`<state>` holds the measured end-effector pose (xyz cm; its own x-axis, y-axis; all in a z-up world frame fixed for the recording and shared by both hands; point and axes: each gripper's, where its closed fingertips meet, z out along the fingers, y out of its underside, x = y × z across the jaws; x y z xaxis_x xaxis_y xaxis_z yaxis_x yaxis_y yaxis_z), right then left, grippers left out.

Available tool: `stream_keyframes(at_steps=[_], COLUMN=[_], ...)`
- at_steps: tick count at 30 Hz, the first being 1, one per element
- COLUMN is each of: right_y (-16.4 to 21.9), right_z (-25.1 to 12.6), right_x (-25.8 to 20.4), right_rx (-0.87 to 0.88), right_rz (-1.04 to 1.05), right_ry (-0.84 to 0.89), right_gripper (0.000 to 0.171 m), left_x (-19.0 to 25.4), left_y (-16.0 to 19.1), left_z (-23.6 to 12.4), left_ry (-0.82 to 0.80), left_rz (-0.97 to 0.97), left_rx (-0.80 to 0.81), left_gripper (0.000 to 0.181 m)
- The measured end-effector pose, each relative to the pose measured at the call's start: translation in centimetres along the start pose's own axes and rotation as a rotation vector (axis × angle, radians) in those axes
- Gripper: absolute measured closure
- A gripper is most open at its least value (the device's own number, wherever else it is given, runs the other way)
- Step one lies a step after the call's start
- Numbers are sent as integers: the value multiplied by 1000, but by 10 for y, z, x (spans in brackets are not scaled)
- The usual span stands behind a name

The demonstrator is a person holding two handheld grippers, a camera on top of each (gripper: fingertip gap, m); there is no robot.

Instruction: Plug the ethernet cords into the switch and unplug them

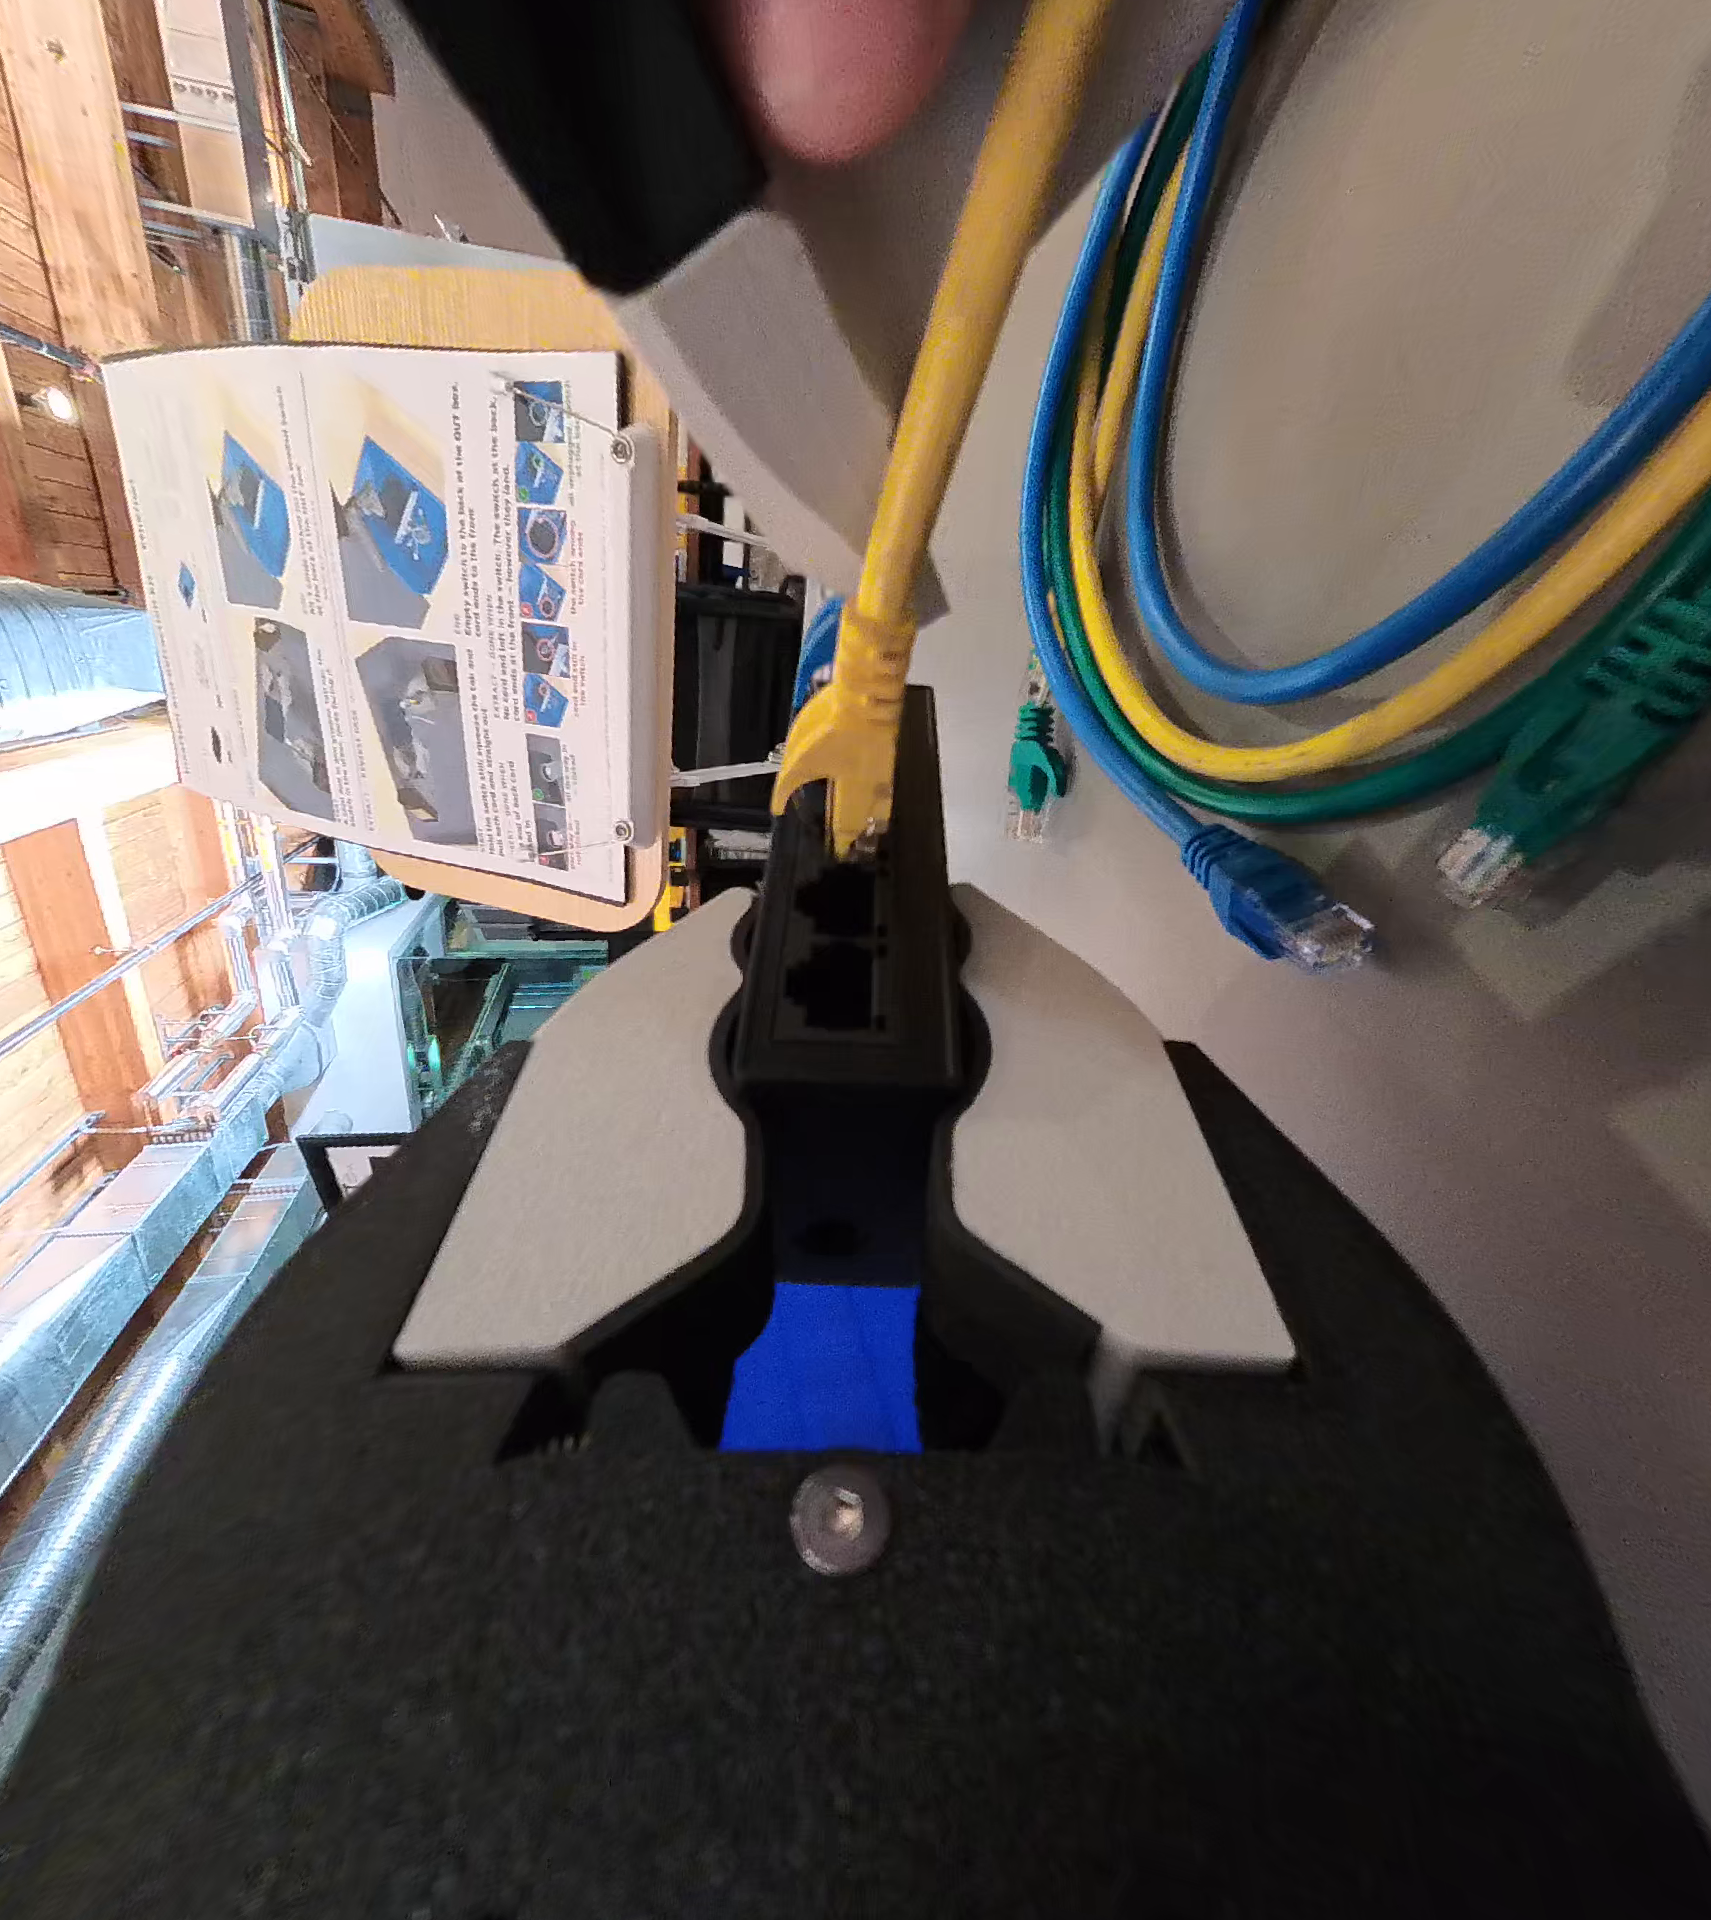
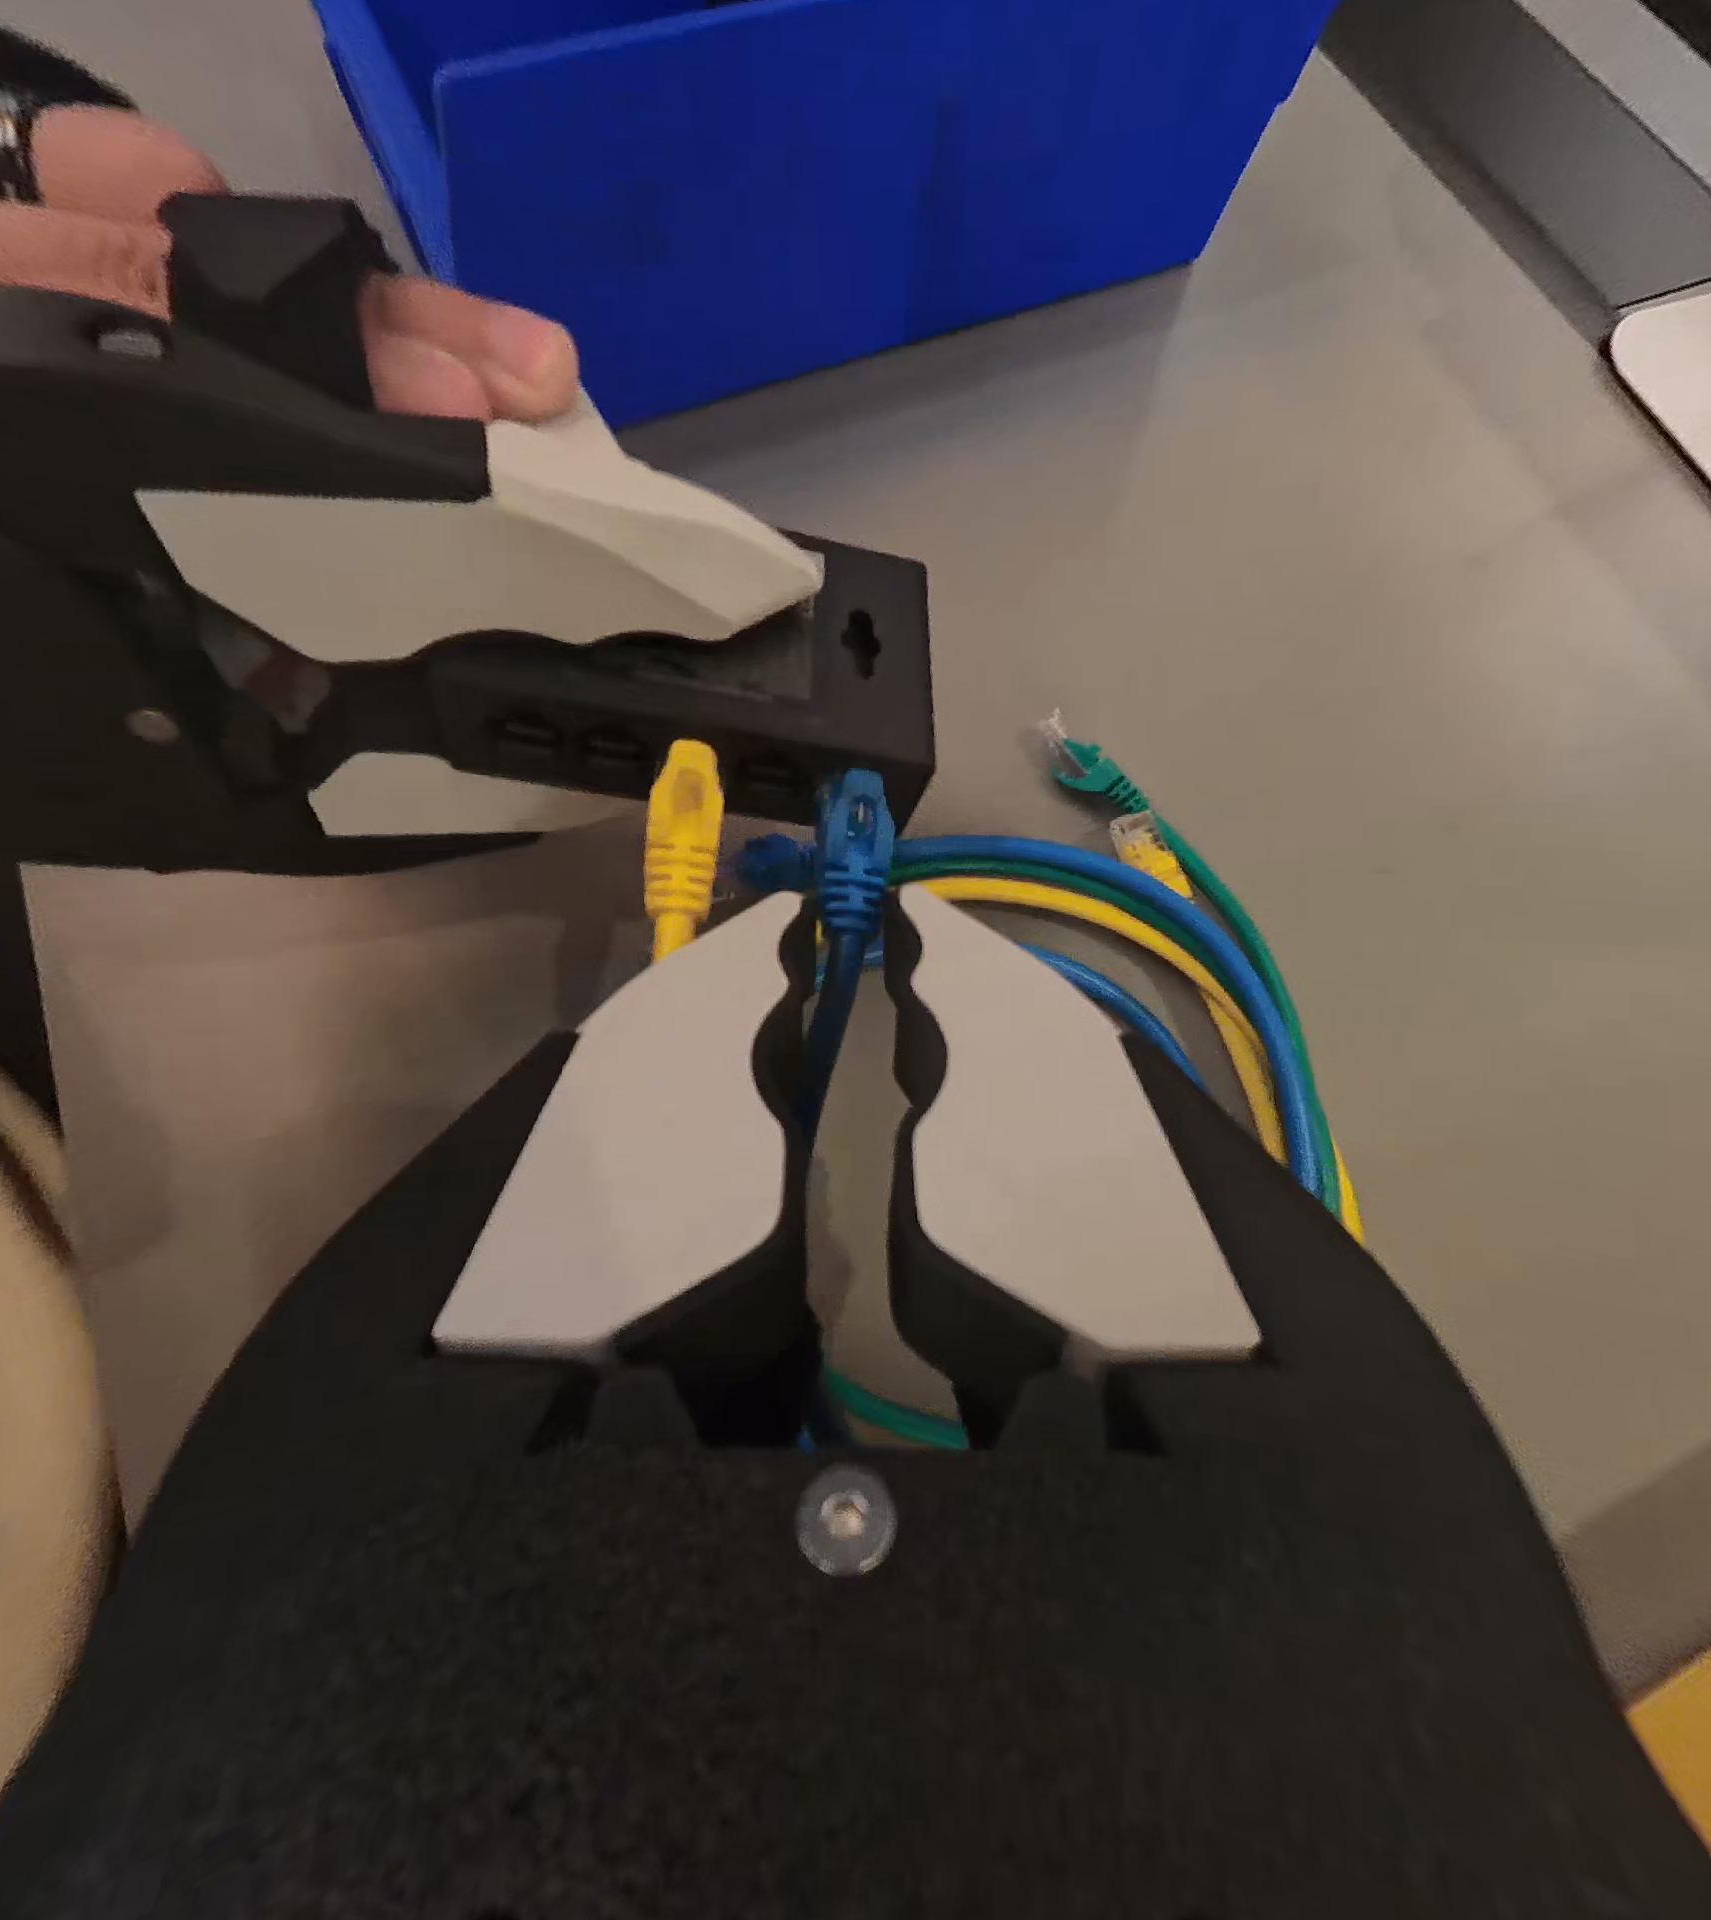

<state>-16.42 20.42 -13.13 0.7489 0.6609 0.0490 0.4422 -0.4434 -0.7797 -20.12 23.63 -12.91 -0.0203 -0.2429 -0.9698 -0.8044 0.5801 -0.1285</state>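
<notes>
My left gripper (image 1: 851, 920) is shut on a black switch (image 1: 856, 1023) and holds it above the grey table; it also shows at the left of the right wrist view (image 2: 685, 707). A yellow plug (image 2: 685, 821) sits in a middle port and also shows in the left wrist view (image 1: 846, 727). My right gripper (image 2: 849, 909) is shut on a blue ethernet cord (image 2: 830, 1029) just behind its plug (image 2: 856, 842). That plug's tip is at the switch's (image 2: 872, 665) end port; whether it is seated is hidden.
Loose blue, yellow and green cords (image 2: 1246, 997) coil on the grey table (image 2: 1350, 623), with free plugs lying beside the switch (image 2: 1090, 774). A blue bin (image 2: 830, 187) stands behind. An instruction sheet on a stand (image 1: 394, 613) is beyond the switch.
</notes>
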Motion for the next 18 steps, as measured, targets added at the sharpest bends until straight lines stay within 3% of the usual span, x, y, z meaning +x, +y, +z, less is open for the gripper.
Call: stream_keyframes(at_steps=[18], right_y=[4], right_z=[-7], right_x=[1], right_rx=[16], right_rz=[206], right_ry=[-109], right_gripper=[161], left_x=[-6], left_y=[4], left_z=[7], left_ry=[26], left_rz=[4], left_rx=[-20], left_gripper=[151])
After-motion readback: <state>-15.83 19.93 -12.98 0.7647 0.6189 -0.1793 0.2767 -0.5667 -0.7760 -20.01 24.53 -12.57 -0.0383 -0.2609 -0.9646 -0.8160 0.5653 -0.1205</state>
